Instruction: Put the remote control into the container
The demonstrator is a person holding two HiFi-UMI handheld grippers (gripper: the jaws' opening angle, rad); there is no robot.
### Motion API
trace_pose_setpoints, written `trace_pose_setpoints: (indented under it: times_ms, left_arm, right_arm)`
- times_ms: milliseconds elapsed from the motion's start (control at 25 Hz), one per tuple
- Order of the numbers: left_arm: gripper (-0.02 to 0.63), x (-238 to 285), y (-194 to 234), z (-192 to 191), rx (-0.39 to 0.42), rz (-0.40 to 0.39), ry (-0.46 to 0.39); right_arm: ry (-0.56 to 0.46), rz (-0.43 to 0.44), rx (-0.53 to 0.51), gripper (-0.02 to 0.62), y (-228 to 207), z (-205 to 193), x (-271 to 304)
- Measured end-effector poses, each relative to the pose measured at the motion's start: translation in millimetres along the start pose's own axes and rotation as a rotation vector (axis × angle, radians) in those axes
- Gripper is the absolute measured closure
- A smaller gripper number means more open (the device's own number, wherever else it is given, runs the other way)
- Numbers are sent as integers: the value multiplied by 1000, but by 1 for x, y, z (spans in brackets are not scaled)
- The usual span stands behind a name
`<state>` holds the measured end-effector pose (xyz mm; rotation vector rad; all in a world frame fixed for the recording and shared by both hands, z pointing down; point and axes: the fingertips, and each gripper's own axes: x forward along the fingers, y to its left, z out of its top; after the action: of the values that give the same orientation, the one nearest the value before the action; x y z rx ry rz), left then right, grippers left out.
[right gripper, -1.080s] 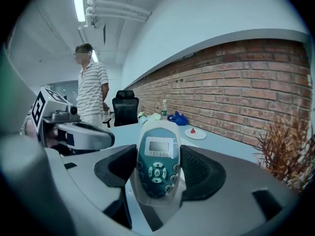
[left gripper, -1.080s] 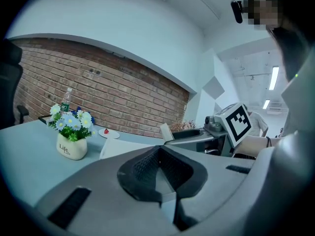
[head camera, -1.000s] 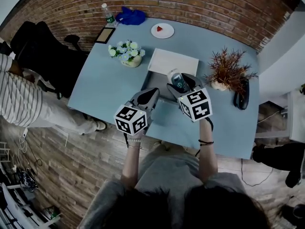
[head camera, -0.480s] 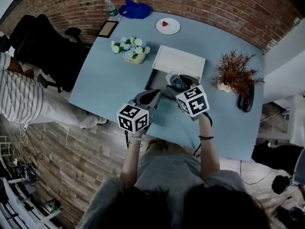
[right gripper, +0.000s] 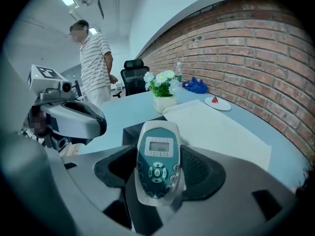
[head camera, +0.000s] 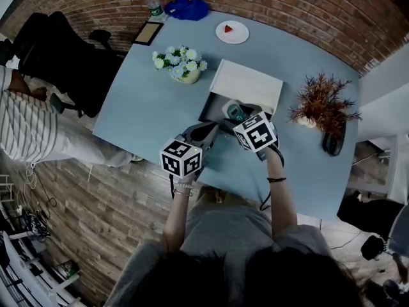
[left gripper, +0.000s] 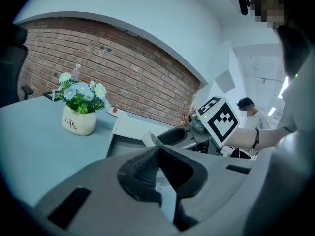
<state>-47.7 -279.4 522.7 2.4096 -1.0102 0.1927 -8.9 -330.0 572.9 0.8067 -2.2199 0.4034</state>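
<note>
A grey-and-teal remote control [right gripper: 156, 154] with a small screen stands between the jaws of my right gripper [right gripper: 157, 170], which is shut on it. In the head view the remote control [head camera: 238, 112] hangs at the near right edge of the container [head camera: 209, 109], a dark open box whose white lid [head camera: 248, 86] lies folded back behind it. My left gripper [head camera: 206, 133] hovers just left of the right one, near the box's front corner. Its jaws meet at the tips [left gripper: 157, 150] with nothing between them.
A white pot of flowers [head camera: 182, 66] stands left of the box, and a dried plant [head camera: 323, 101] and a black object [head camera: 333, 139] to the right. At the far edge are a plate [head camera: 232, 32], a bottle [head camera: 153, 4] and a blue cloth [head camera: 188, 8]. A person in stripes [head camera: 25, 126] stands left.
My right gripper has carried the remote a little left, closer to the box opening. The left gripper has stayed beside it, still shut.
</note>
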Motion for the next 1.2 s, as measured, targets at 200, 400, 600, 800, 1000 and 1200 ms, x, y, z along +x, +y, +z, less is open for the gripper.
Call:
trace_pose_setpoints:
  times_ms: [200,400,600,800,1000,1200]
  left_arm:
    - [603,-1,7,-6,-22,0,9]
    - [603,-2,12,-10,-39,0,17]
    - [603,-3,16,-11,-47,0,19]
    - [603,-7,23,-9,-54,11,15]
    - [603,-9,26,-10,-59,15,15]
    - [603,-11,29,-9,-64,18,14]
  right_arm:
    - [71,23,-18,316,4,-8,19]
    - [140,31,-28,316,5,-16,36]
    - [205,16,-21,316,0,-26,50]
    - [250,2,-31,316,-3,-33,59]
    - [283,-10,-47,316,-5,-37,64]
    - [293,-13,-71,316,-2,-31,63]
